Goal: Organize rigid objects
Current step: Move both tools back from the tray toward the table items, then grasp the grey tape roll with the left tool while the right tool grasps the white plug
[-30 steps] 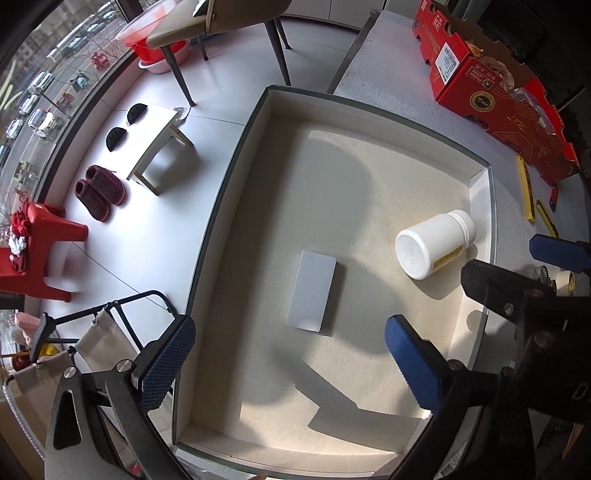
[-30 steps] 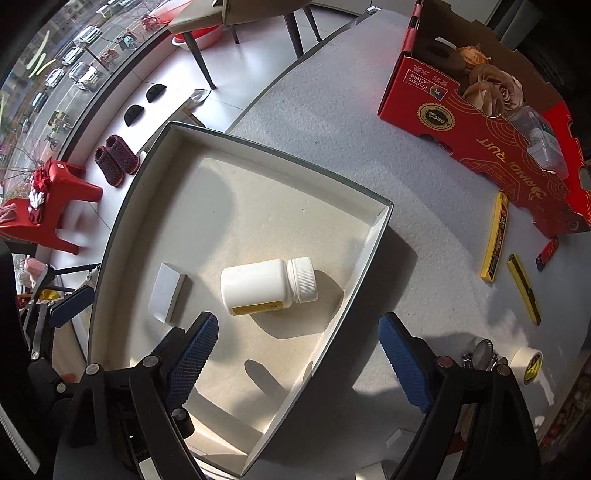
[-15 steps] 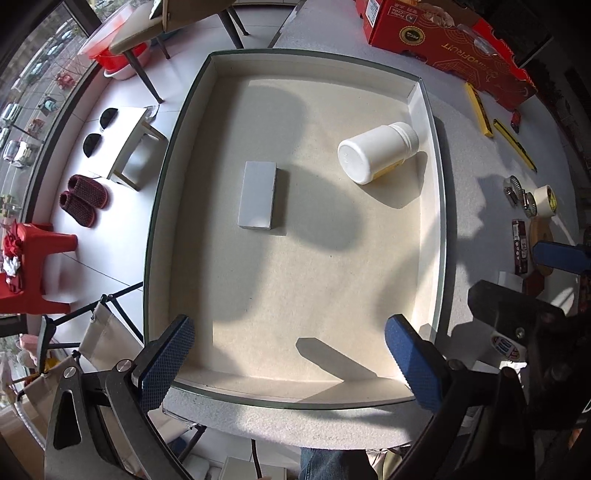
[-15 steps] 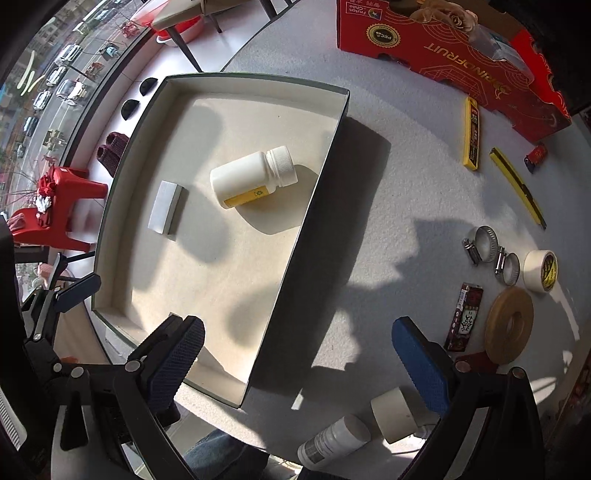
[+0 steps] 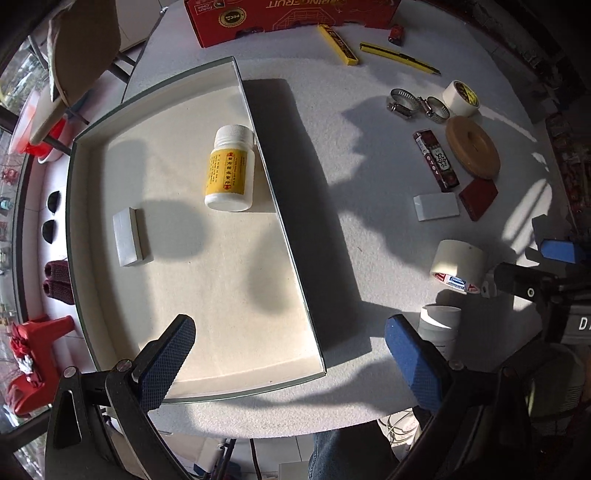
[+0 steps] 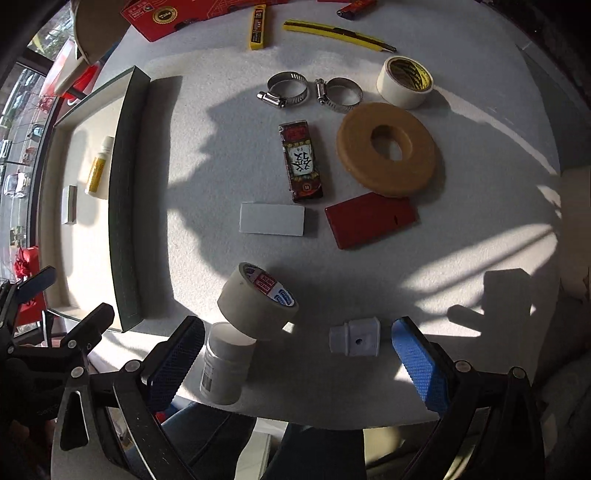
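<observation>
A shallow white tray [image 5: 288,229] holds a white bottle with a yellow label [image 5: 229,169] lying on its side and a small grey block [image 5: 127,237]. My left gripper [image 5: 291,362] is open and empty over the tray's near right corner. My right gripper [image 6: 299,354] is open and empty above the table's near edge. Between its fingers stand a tape roll [image 6: 256,302], a small white bottle [image 6: 224,363] and a white plastic fitting [image 6: 355,336]. The tray also shows in the right wrist view [image 6: 123,206].
On the table right of the tray lie a white card [image 6: 272,218], a red card [image 6: 371,219], a patterned box [image 6: 303,160], a tan disc [image 6: 386,149], two hose clamps [image 6: 288,88], another tape roll [image 6: 404,81], yellow cutters [image 6: 334,33] and a red carton [image 5: 288,14].
Both grippers have pulled back and swung right, away from the tray. The bottle and grey block stay in the tray. The loose items on the table have come into view.
</observation>
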Available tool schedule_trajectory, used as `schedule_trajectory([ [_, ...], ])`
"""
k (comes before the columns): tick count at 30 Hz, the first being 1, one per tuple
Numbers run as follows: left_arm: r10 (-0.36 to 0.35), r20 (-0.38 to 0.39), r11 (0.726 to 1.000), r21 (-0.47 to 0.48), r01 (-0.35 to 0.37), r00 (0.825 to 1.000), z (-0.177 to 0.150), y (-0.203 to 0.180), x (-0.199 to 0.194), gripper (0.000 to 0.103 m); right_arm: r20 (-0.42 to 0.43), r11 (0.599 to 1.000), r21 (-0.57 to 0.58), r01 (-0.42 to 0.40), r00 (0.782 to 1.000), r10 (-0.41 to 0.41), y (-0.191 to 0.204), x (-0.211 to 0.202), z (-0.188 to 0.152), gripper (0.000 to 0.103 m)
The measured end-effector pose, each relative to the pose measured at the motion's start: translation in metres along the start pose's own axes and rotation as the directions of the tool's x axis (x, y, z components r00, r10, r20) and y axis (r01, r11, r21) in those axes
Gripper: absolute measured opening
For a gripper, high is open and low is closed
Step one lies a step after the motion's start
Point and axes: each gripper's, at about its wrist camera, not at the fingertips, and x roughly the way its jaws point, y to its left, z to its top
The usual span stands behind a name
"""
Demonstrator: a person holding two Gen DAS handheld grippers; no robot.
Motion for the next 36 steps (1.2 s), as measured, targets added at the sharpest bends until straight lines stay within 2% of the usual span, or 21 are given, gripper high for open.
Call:
schedule_trajectory([
  [5, -0.003, -0.01, 0.995, 0.102, 0.004, 1.0, 0.011, -0.038, 0.002, 0.103, -0.032, 0.99, 0.143, 0.002, 0.999, 0.003, -0.06, 0.01, -0.019, 0.102],
  [10, -0.012, -0.03, 0.992, 0.129, 0.016, 0.999, 0.028, -0.06, 0.008, 0.103, -0.061, 0.978, 0.207, -0.016, 0.998, 0.03, -0.098, 0.023, -0.033, 0.102],
  [14, -0.044, -0.051, 0.99, 0.13, 0.05, 0.998, 0.042, -0.078, 0.013, 0.103, -0.071, 0.975, 0.219, -0.026, 0.997, 0.043, -0.096, 0.027, -0.032, 0.102],
  [19, -0.081, -0.054, 0.978, 0.188, 0.09, 0.995, 0.049, -0.114, 0.01, 0.103, -0.086, 0.973, 0.227, -0.035, 0.995, 0.056, -0.099, 0.035, -0.02, 0.102],
  [27, -0.013, -0.091, 0.957, 0.286, 0.038, 0.996, 0.046, -0.151, 0.042, 0.103, -0.103, 0.971, 0.236, -0.033, 0.993, 0.059, -0.108, 0.04, -0.013, 0.102],
  [36, 0.022, -0.12, 0.967, 0.255, 0.01, 0.993, 0.047, -0.164, 0.072, 0.103, -0.09, 0.975, 0.218, -0.047, 0.994, 0.068, -0.102, 0.048, -0.008, 0.102],
])
